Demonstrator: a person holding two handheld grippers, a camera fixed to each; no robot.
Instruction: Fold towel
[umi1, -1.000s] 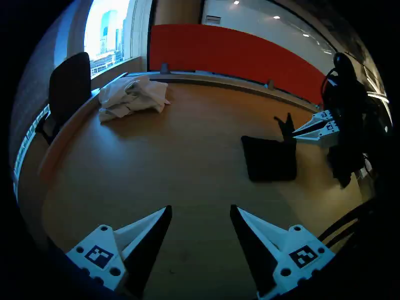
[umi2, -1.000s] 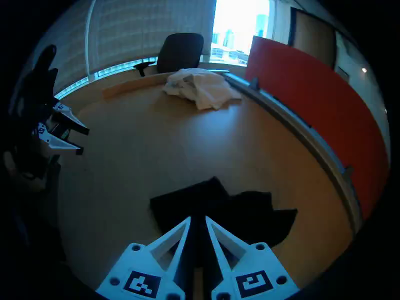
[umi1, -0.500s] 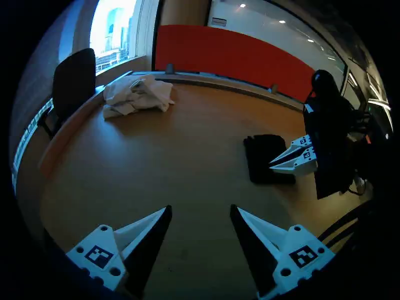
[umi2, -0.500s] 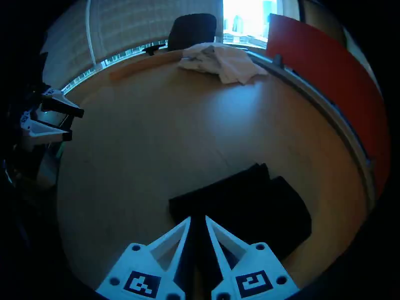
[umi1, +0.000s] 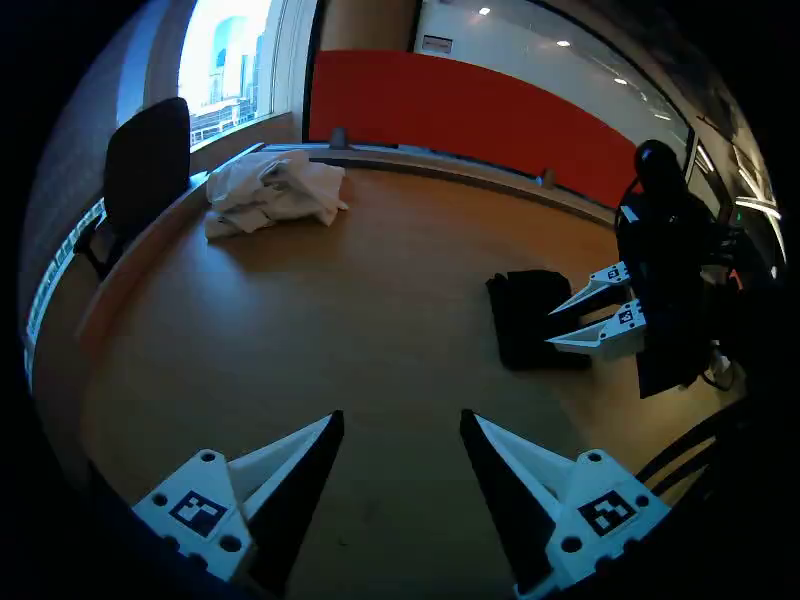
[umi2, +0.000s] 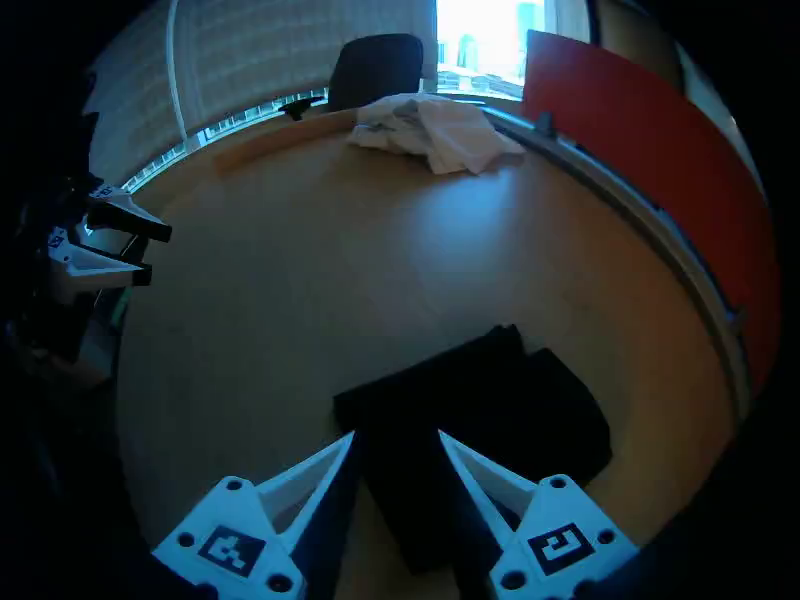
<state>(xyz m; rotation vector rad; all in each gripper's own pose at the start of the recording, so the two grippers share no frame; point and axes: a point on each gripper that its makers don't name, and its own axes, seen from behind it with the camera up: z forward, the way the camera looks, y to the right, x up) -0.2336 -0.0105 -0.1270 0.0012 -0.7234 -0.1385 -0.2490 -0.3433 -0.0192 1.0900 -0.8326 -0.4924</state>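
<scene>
A dark folded towel (umi2: 480, 420) lies flat on the wooden table (umi2: 330, 270), just beyond my right gripper (umi2: 397, 442), whose fingers stand apart with nothing between them. In the left gripper view the same towel (umi1: 530, 315) sits at mid right, with the right gripper (umi1: 572, 320) at its right edge, held by a dark-sleeved person (umi1: 665, 270). My left gripper (umi1: 400, 420) hovers open over bare table. In the right gripper view the left gripper (umi2: 150, 250) is seen far off at the left.
A crumpled pile of white cloth (umi1: 270, 190) lies at the table's far end near the window. A black office chair (umi1: 140, 180) stands behind it. A red partition (umi1: 470, 110) runs along the table's far side.
My right gripper has let go of the dark towel and opened; the towel, earlier lifted at a corner, now lies flat and folded. The left gripper has barely moved.
</scene>
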